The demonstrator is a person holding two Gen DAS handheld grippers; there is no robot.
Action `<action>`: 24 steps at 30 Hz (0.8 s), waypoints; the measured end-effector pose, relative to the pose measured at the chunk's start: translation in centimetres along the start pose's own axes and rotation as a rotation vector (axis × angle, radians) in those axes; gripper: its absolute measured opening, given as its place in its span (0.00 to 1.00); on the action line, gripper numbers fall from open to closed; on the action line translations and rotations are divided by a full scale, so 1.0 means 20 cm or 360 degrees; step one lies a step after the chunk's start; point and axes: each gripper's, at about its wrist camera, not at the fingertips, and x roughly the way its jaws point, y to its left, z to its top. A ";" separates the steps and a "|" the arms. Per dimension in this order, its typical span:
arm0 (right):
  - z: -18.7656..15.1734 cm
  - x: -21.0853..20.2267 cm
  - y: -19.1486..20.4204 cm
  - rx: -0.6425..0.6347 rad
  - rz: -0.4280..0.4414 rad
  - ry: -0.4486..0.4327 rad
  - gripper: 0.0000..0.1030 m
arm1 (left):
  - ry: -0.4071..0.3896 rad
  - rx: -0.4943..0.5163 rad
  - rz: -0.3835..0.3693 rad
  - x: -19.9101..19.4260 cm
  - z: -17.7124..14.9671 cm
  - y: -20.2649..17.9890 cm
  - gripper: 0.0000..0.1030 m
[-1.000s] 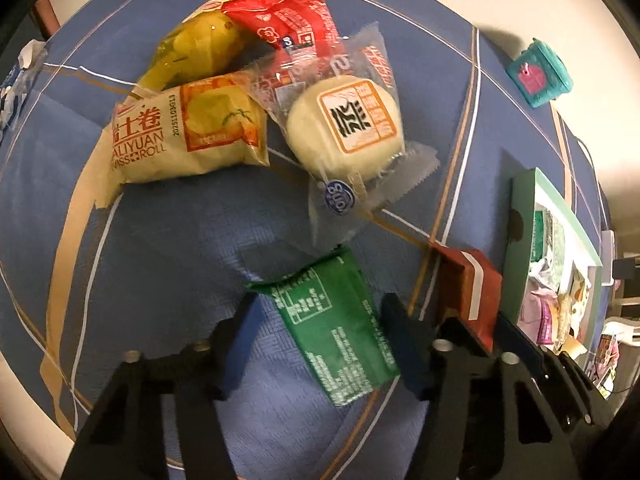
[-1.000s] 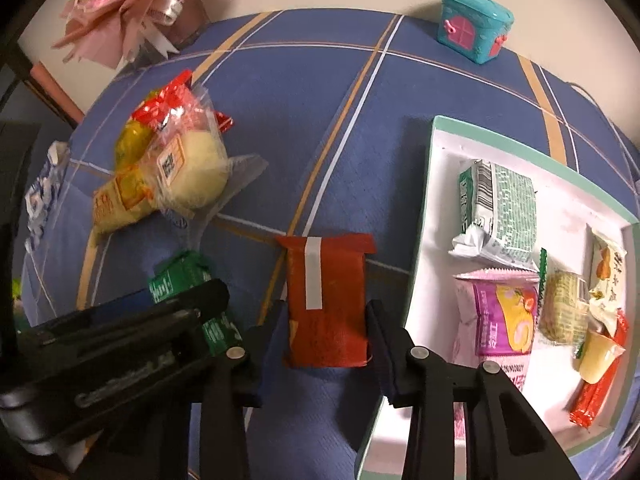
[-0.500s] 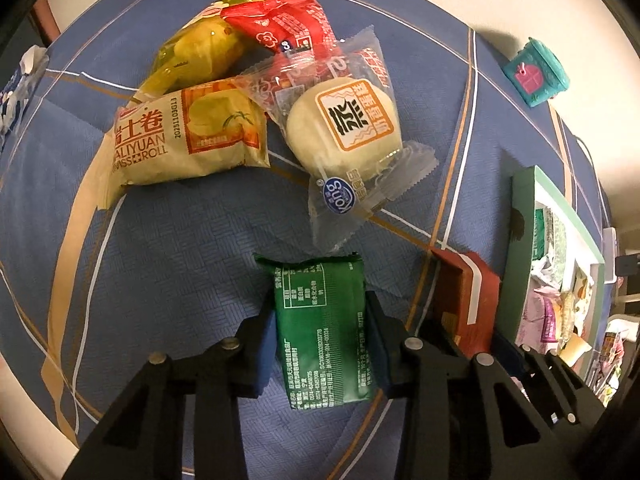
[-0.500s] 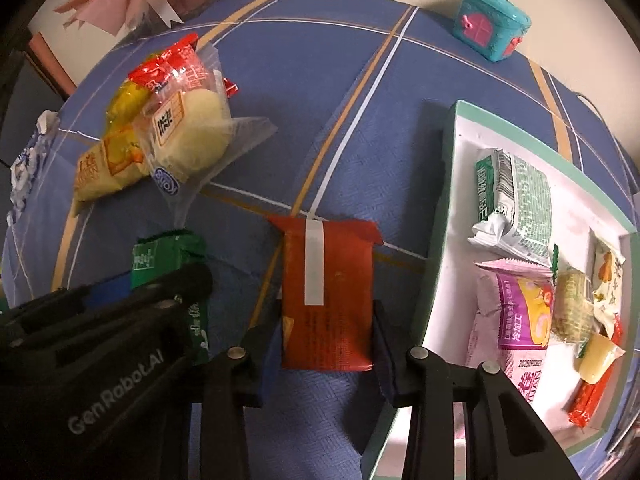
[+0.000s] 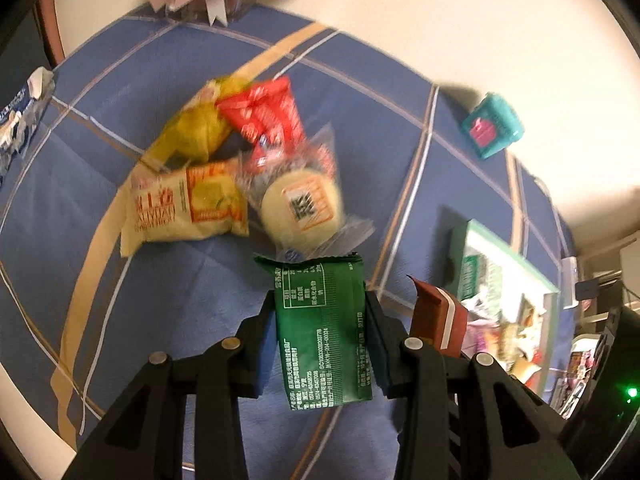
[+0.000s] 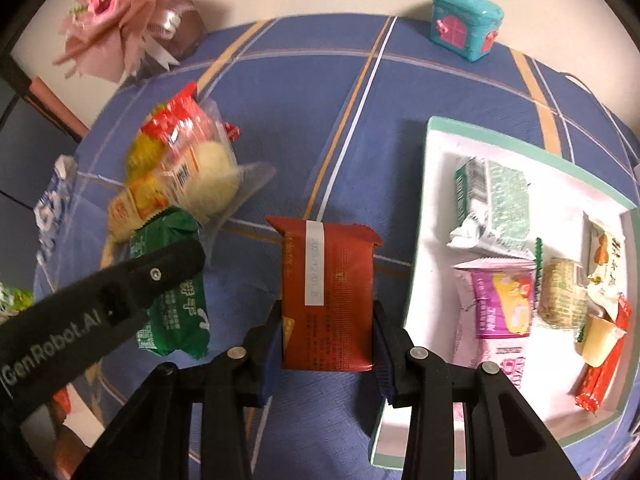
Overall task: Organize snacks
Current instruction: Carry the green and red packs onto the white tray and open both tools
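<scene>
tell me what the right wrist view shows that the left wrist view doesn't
Only the right wrist view: the tray's contents seen clearly, such as the pink packet, and the left gripper from the side.

Only the left wrist view: the green packet's printed back, clamped between the left gripper's jaws.

Both: the red-brown packet in the right gripper, the loose snack pile, the teal toy box.

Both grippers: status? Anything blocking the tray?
Left gripper shut on green packet. Right gripper shut on red packet. Tray at right, partly filled; path clear.
</scene>
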 end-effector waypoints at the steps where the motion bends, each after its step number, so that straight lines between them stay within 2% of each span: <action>1: 0.02 -0.02 -0.02 0.0006 0.0005 -0.0015 0.40 | -0.0019 -0.0003 -0.0012 -0.02 0.00 -0.01 0.40; 6: 0.05 -0.20 -0.09 0.0069 0.0035 -0.0134 0.40 | -0.0128 -0.0004 -0.0047 -0.14 0.03 -0.05 0.40; 13: 0.05 -0.28 -0.17 0.0157 -0.0020 -0.0210 0.40 | -0.0211 -0.0019 -0.0078 -0.19 0.07 -0.12 0.40; 17: 0.02 -0.31 -0.29 0.0249 -0.0053 -0.0213 0.40 | -0.0202 -0.0002 -0.0094 -0.16 0.07 -0.20 0.40; 20: 0.00 -0.30 -0.41 0.0319 -0.0142 -0.0185 0.40 | -0.0176 0.0030 -0.0111 -0.13 0.05 -0.27 0.40; 24: -0.04 -0.34 -0.60 0.0433 -0.0160 -0.0176 0.40 | -0.0146 0.0102 -0.0139 -0.09 0.02 -0.40 0.40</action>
